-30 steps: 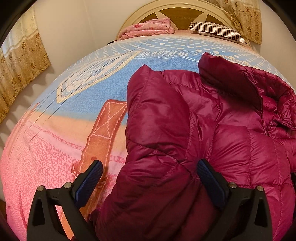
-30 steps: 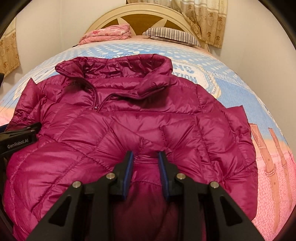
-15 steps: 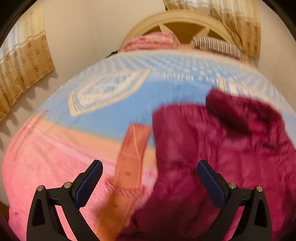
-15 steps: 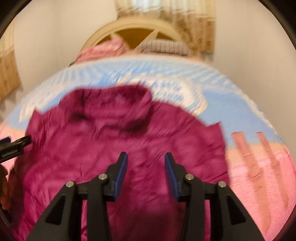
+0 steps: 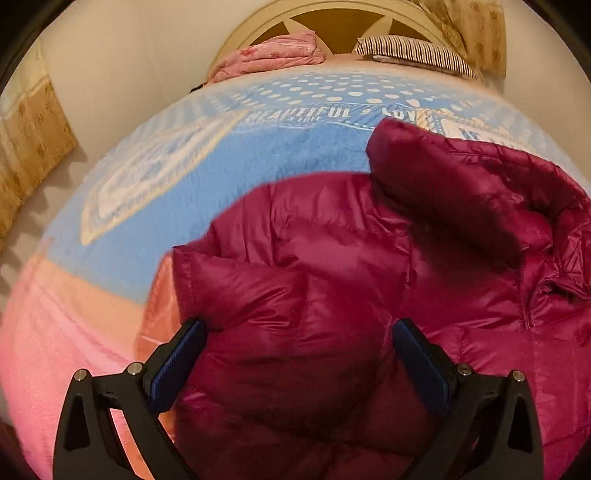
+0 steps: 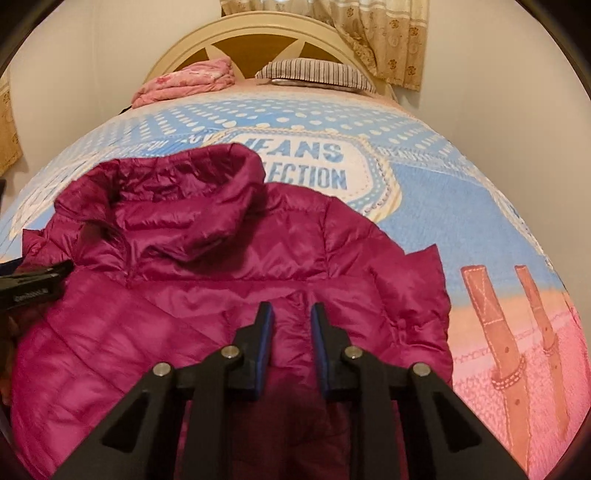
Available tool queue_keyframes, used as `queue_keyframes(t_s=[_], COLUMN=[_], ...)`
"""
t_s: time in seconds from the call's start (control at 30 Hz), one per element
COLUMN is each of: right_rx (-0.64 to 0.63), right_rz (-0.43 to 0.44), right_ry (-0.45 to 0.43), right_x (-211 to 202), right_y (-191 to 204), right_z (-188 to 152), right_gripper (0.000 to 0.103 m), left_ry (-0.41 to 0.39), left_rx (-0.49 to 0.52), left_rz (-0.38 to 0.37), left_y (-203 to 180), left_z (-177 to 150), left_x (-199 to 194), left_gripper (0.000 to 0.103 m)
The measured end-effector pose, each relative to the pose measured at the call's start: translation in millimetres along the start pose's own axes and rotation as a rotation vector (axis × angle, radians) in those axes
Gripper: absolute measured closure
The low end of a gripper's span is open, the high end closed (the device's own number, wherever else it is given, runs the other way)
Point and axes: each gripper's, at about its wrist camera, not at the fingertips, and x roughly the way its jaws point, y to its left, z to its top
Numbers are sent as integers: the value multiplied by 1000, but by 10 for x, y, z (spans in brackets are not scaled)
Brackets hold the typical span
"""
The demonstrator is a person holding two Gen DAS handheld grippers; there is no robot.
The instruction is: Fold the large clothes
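A magenta puffer jacket (image 5: pixel 332 277) lies spread front-up on the bed, its hood (image 6: pixel 192 206) toward the headboard. My left gripper (image 5: pixel 299 365) stands wide open over the jacket's left sleeve, and the sleeve fabric lies under and between the far-apart pads without being pressed. My right gripper (image 6: pixel 291 343) sits low over the jacket (image 6: pixel 221 295) near its right side. Its jaws are closing to a narrow gap with a ridge of jacket fabric between the blue pads. The left gripper's black body (image 6: pixel 37 288) shows at the left edge of the right wrist view.
The bed is covered by a blue, white and pink printed blanket (image 6: pixel 461 206). A folded pink quilt (image 5: pixel 273 55) and a striped pillow (image 5: pixel 413 51) lie by the cream headboard (image 6: pixel 258 33). Curtains (image 6: pixel 388 37) hang behind, and walls flank both sides of the bed.
The right jaws widened, then narrowed again on the fabric while the gripper drew back. The left gripper swung off the jacket's edge and back over the sleeve, staying wide open.
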Motion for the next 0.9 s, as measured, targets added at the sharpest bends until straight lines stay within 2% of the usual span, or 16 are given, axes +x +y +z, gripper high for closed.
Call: queue_keyframes(t_s=[0.17, 0.83, 0.87, 0.9], right_rx=[-8, 2, 5, 1], right_rz=[-3, 8, 17, 29], right_ry=[7, 16, 22, 39], right_x=[98, 171, 164, 146], right_y=[28, -24, -21, -37], right_z=[-73, -119, -110, -86], right_gripper=[79, 79, 77, 67], left_ry=[0, -1, 12, 18], left_rx=[-40, -10, -1, 13], left_rz=[-37, 23, 40, 37], left_y=[88, -16, -12, -6], left_z=[-30, -31, -20, -3], left_x=[46, 19, -31, -120], left_gripper=[1, 1, 1, 1])
